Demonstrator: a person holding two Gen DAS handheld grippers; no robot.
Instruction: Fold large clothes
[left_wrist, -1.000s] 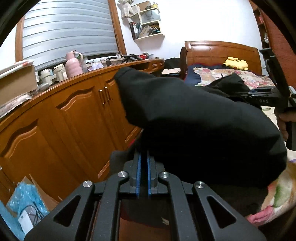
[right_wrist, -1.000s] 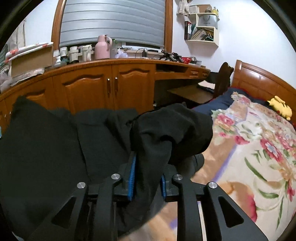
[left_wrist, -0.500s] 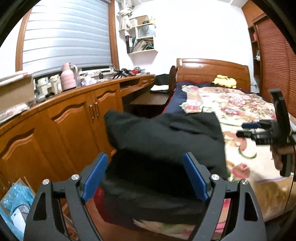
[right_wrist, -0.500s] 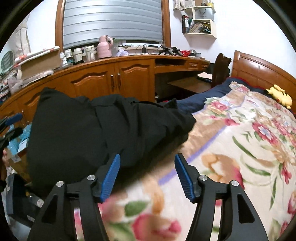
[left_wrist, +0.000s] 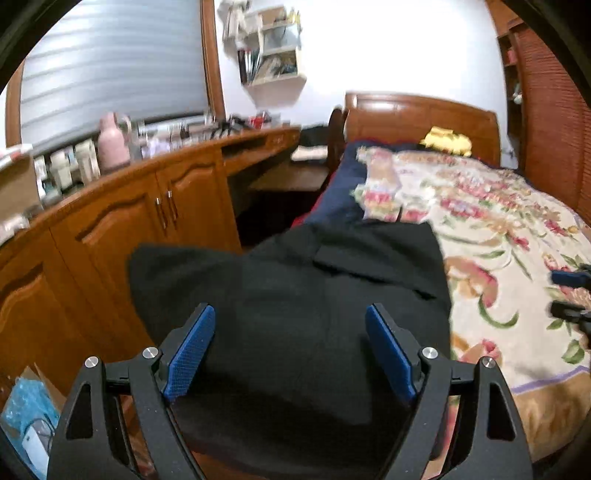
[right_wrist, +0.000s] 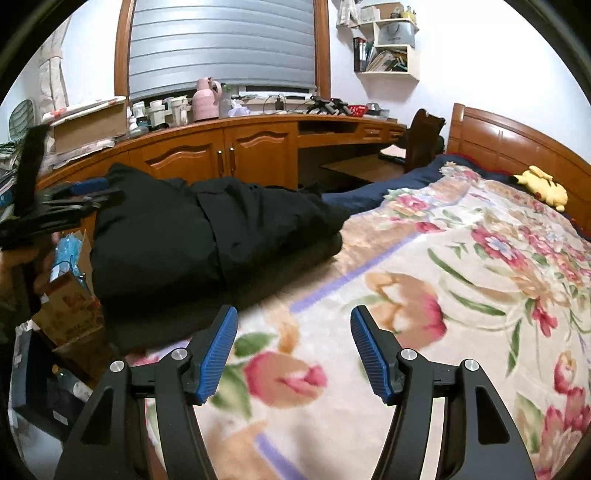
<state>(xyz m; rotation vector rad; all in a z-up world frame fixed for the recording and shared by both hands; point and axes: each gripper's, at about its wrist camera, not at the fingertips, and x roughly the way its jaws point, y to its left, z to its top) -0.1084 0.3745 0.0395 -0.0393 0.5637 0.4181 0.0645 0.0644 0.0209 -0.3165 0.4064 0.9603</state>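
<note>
From the left wrist, the left gripper (left_wrist: 290, 354) has its blue-padded fingers spread wide apart, holding nothing. Right in front of it lies the black garment (left_wrist: 295, 295), folded into a thick bundle on the near corner of the bed, on top of the floral blanket (left_wrist: 498, 229). One end of the bundle sticks out past the bed's edge toward the wooden cabinets (left_wrist: 122, 236). At the far right edge, the tips of the right gripper (left_wrist: 570, 295) show above the blanket, well apart from the garment. A yellow plush toy (left_wrist: 447, 140) sits by the headboard.

From the right wrist, the right gripper (right_wrist: 293, 354) is also spread open and empty, hanging over bare floral blanket (right_wrist: 480, 277). The black garment (right_wrist: 192, 229) lies ahead and to the left, at the bed's edge beside the wooden cabinets (right_wrist: 240, 151). The left gripper (right_wrist: 77, 195) shows at the far left, near the garment's overhanging end; whether it touches the cloth I cannot tell.
</note>
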